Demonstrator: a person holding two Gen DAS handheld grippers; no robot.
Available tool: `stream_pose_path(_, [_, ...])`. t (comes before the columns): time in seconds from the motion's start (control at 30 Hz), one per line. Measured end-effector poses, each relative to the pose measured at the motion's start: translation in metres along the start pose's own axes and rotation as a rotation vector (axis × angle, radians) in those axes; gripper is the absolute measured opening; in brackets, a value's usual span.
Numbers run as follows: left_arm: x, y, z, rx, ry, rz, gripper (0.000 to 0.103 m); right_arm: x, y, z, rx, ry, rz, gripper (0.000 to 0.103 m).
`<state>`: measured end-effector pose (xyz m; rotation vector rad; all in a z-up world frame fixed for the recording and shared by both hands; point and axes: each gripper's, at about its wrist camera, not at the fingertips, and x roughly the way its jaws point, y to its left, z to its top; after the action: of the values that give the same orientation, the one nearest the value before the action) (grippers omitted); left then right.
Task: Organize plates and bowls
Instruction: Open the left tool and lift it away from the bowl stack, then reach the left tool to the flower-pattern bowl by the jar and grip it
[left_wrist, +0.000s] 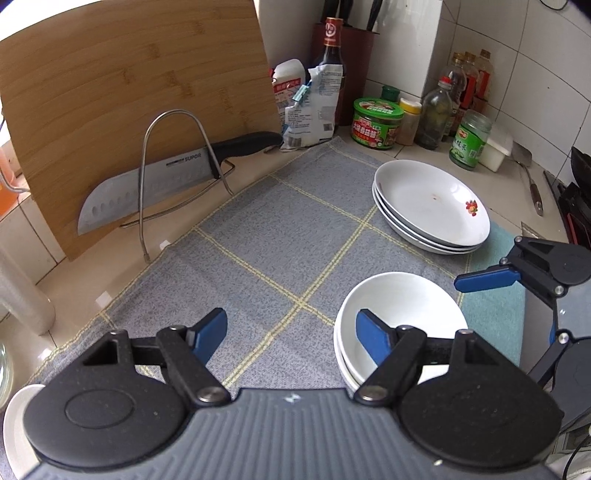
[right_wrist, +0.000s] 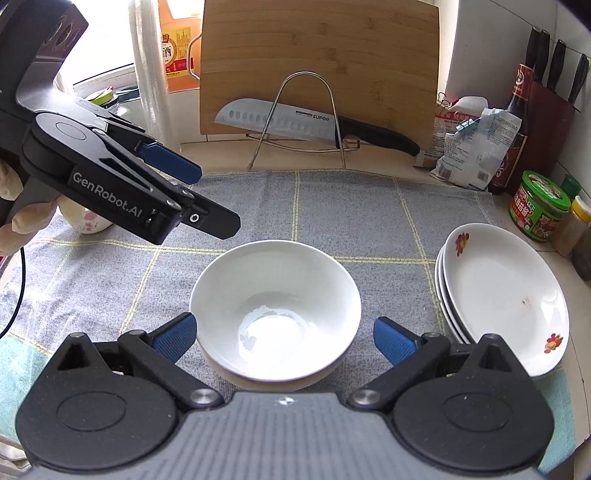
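Right wrist view, bottom centre: right gripper (right_wrist: 284, 338) jaws spread wide, one pad either side of the stacked bowls (right_wrist: 275, 310), neither pad touching the rim. Nothing held. Top bowl sits nested in a second one, whose edge shows under it at the lower rim; looks like nesting is done and the jaws are parted just to clear the rim.

Left wrist view, bottom: left gripper (left_wrist: 291, 332) also open and empty, its right pad overlapping the bowl stack (left_wrist: 400, 314) in frame; contact can't be judged. From the right wrist view it hangs at upper left, above the cloth (right_wrist: 110, 280), clear of the bowls.

Right side of frame, both views: plates (right_wrist: 506, 295) stacked, three rims visible, just beside the bowls on the same grey checked cloth. Like with like, so two neat piles.

Left edge of the right wrist view: a small floral cup or bowl (right_wrist: 88, 221), partly hidden behind the left gripper, stands apart from the piles. Likely the remaining item, if it counts.

Far back: knife (right_wrist: 280, 123) in a wire rack against the leaning cutting board (right_wrist: 317, 55); jars and bottles upper right. Not part of the job.
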<state>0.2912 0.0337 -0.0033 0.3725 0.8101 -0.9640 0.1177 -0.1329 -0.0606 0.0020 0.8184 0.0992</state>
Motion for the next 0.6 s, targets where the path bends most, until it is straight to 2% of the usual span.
stream_pose_path(0.17, [-0.011, 0.001, -0.009, -0.011, -0.032, 0.06, 0.079, -0.007, 0.001, 0.001, -0.003, -0.014, -0.022, 0.103])
stream_pose_path(0.23, [-0.019, 0.001, -0.017, -0.017, -0.058, 0.085, 0.091, -0.012, 0.002, 0.003, -0.008, -0.024, -0.017, 0.103])
stream_pose_path(0.3, [-0.028, 0.001, -0.025, -0.036, -0.081, 0.11, 0.093, -0.014, 0.004, 0.005, -0.031, -0.031, -0.005, 0.103])
stream_pose_path(0.43, [-0.048, 0.008, -0.044, -0.149, -0.101, 0.199, 0.096, -0.014, 0.017, 0.012, -0.147, -0.068, 0.055, 0.103])
stream_pose_path(0.6, [-0.075, 0.029, -0.076, -0.308, -0.067, 0.345, 0.099, -0.004, 0.042, 0.025, -0.282, -0.114, 0.171, 0.103])
